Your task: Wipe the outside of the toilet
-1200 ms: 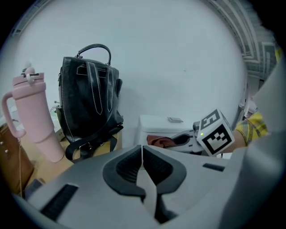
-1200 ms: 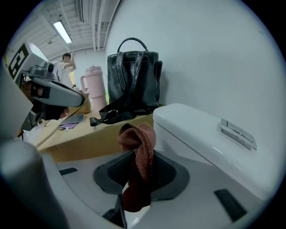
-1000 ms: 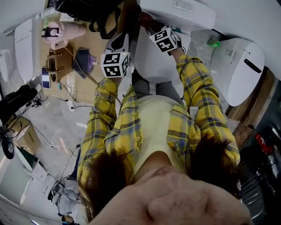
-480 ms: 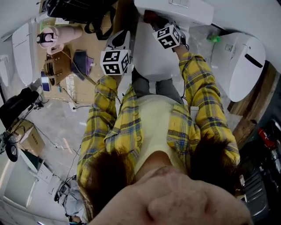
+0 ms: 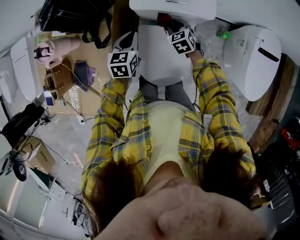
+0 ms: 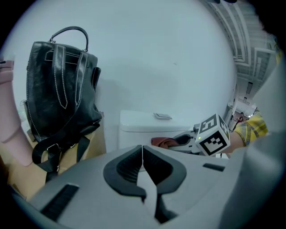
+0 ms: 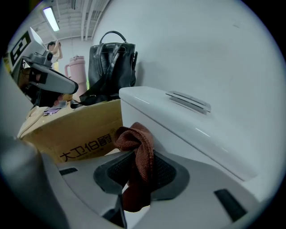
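Note:
The white toilet has its tank [image 5: 174,8] at the top of the head view and its closed lid [image 5: 157,58] below. My right gripper [image 5: 165,24] is shut on a brown cloth [image 7: 137,150] that bunches above the jaws and hangs below them, right by the tank's front [image 7: 178,129]. My left gripper [image 6: 142,154] is shut on nothing and is held left of the lid, aimed at the tank [image 6: 143,123]. From there I see the cloth [image 6: 164,142] and the right gripper's marker cube [image 6: 214,134].
A black backpack [image 6: 62,89] stands on a cardboard box [image 7: 76,129] left of the toilet, with a pink tumbler [image 5: 47,49] beside it. Another white toilet [image 5: 253,61] sits to the right. Cables lie on the floor [image 5: 70,140] at left.
The head view has drifted, with the tank now nearer the top middle. The right gripper with the cloth has shifted slightly right along the tank front. The left gripper has barely moved.

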Demonstrator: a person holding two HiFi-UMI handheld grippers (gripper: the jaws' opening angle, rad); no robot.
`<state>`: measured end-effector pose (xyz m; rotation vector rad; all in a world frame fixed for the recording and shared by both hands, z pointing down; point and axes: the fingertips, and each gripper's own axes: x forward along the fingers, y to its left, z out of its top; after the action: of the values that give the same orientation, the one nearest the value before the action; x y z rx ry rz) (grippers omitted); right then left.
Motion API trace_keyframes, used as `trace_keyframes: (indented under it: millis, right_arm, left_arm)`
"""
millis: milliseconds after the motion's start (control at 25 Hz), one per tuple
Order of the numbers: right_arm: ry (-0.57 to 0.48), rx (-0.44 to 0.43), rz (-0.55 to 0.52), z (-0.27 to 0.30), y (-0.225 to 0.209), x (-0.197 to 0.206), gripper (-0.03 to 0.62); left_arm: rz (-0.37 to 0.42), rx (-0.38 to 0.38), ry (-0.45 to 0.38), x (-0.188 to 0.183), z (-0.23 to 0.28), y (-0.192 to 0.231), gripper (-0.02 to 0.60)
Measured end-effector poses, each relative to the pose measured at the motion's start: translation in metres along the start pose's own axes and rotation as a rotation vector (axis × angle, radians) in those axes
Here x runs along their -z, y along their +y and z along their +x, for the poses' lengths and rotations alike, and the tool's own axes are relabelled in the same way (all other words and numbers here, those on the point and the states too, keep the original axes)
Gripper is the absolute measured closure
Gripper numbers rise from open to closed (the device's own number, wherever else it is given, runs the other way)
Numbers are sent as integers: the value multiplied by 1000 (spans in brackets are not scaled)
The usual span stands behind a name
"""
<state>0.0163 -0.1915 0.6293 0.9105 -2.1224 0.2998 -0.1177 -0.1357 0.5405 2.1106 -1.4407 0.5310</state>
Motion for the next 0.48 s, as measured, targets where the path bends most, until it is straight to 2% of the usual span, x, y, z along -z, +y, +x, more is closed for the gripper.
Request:
trace_keyframes:
  millis: [480]
  right_arm:
    - [24, 99, 97, -34, -53, 47, 473]
  left_arm:
    - [57, 47, 29, -4, 26, -34, 572]
